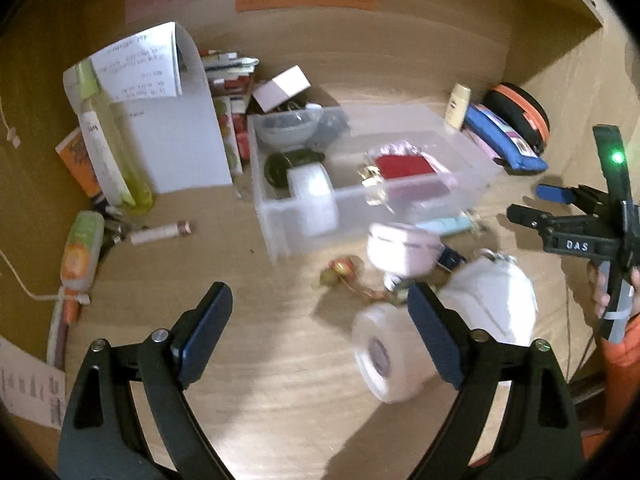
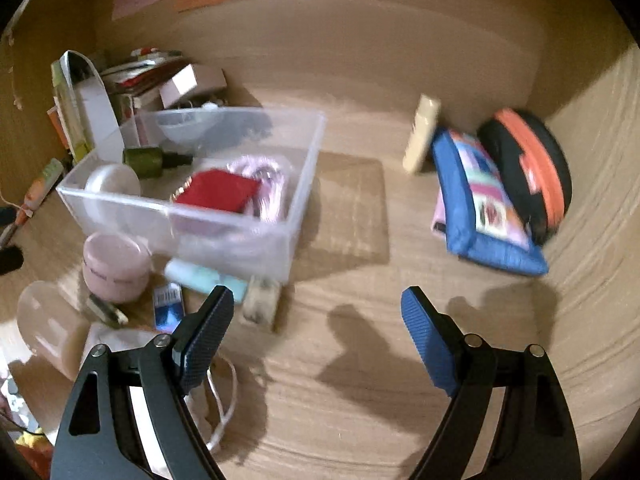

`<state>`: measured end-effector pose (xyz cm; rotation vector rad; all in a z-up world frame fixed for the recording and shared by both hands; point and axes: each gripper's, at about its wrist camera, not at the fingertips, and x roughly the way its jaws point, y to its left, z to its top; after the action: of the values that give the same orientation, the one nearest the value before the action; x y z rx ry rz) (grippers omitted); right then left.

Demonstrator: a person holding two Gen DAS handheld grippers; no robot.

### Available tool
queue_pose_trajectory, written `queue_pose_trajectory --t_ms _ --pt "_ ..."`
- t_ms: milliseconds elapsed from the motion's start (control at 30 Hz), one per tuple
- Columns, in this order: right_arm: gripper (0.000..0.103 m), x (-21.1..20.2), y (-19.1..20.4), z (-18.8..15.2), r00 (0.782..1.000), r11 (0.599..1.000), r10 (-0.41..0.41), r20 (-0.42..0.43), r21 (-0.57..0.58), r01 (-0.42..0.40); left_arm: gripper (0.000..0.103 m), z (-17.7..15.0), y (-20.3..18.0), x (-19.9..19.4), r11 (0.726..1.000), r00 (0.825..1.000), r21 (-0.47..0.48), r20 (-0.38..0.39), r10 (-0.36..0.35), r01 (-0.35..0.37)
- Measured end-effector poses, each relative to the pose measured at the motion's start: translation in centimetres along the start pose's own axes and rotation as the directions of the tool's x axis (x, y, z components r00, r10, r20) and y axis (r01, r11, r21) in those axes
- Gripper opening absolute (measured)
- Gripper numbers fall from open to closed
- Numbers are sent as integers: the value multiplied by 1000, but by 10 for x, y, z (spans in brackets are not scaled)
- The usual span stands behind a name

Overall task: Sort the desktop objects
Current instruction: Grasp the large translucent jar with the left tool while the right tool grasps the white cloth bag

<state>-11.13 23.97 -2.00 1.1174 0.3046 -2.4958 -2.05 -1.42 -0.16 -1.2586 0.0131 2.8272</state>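
A clear plastic bin (image 1: 280,216) (image 2: 304,184) stands mid-desk. It holds a white tape roll (image 1: 314,196), a dark green bottle (image 2: 150,160), a red pouch (image 1: 404,166) (image 2: 218,190) and a pink cable bundle (image 2: 262,184). In front of it lie a pink jar (image 1: 400,248) (image 2: 114,266), a white tape roll (image 1: 386,354), a white mask (image 1: 496,300) and a teal tube (image 2: 204,274). My left gripper (image 1: 320,320) is open and empty above the desk, its right finger beside the loose roll. My right gripper (image 2: 318,320) (image 1: 532,204) is open and empty over bare desk.
A blue pencil case (image 2: 476,208) (image 1: 504,140), a black-and-orange round case (image 2: 528,168) and a cream bottle (image 2: 420,138) lean at the back right wall. Books, papers and tubes (image 1: 104,152) crowd the back left. A small tube (image 1: 160,234) lies loose. A white cable (image 2: 224,400) trails at front left.
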Motion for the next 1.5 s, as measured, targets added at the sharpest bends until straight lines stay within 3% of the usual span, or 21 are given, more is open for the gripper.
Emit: queue_pose_trajectory --t_ms 167,333,700,800,933,1200,1333,1500 --pt "84 -10 -2 -16 997 996 75 -8 47 -74 90 -11 -20 0 999 999 8 -17 -47 47" --pt "84 -32 17 -31 995 995 96 32 4 -96 90 -16 -36 11 992 990 14 -69 -126 127" --pt "84 -57 58 -59 991 985 129 41 -122 -123 90 -30 -46 45 992 982 20 -148 -119 123" --pt "84 -58 64 -62 989 981 147 31 -129 -142 90 -33 -37 47 986 974 -24 -155 -166 164" --pt "84 -52 76 -64 983 973 182 -4 -145 -180 90 -36 -28 42 990 980 -36 -139 -141 137" --pt "84 -22 103 -65 985 966 153 -81 -198 -167 90 -42 -8 39 991 985 -70 -125 -122 114" --pt "97 -9 108 -63 986 966 127 -105 -213 -147 90 -39 -12 43 994 989 -45 -109 -101 97" --pt "98 2 114 -62 992 966 69 -105 -243 -93 86 -33 -14 49 993 990 -50 -89 -110 106"
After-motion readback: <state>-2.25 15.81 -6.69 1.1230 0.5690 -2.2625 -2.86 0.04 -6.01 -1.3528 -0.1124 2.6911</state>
